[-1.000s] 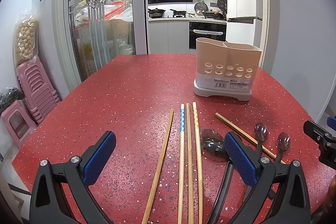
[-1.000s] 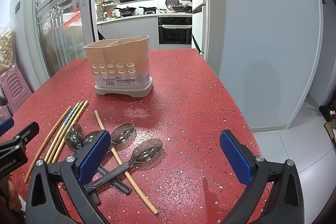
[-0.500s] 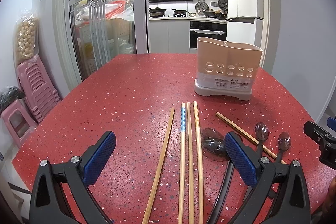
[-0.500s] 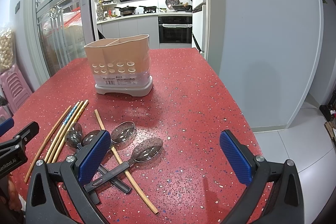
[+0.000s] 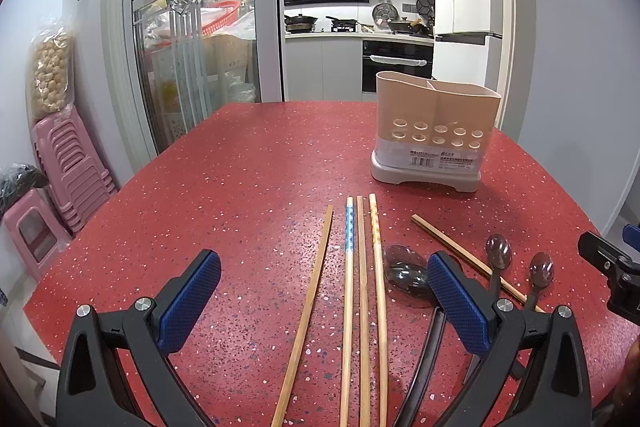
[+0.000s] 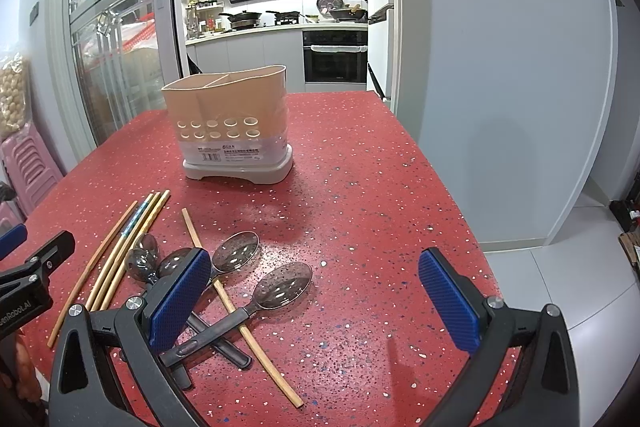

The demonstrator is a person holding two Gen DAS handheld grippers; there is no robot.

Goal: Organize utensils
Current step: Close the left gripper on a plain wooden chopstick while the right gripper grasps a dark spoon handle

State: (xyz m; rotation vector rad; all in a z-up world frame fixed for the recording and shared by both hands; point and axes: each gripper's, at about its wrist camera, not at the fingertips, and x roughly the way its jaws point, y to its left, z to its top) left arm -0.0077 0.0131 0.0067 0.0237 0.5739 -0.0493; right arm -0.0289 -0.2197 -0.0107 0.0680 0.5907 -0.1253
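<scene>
Nearest the cameras, the left gripper (image 5: 320,301) and the right gripper (image 6: 314,301) both hovered over the red table (image 5: 248,163) with jaws spread wide, holding nothing. Between the left gripper's blue pads (image 5: 192,301) lay four chopsticks (image 5: 362,267) side by side, lengthwise; three touched or nearly touched, and the leftmost lay slightly apart. A fifth chopstick (image 6: 236,311) lay slantwise just to their right, crossing the spoons. Four spoons (image 6: 282,287) with clear bowls and dark handles lay clustered there, handles overlapping beneath the right gripper's left pad (image 6: 180,299). Farther back stood one beige utensil holder (image 6: 230,125), upright on a grey base, divided into two compartments, well apart from the utensils.
</scene>
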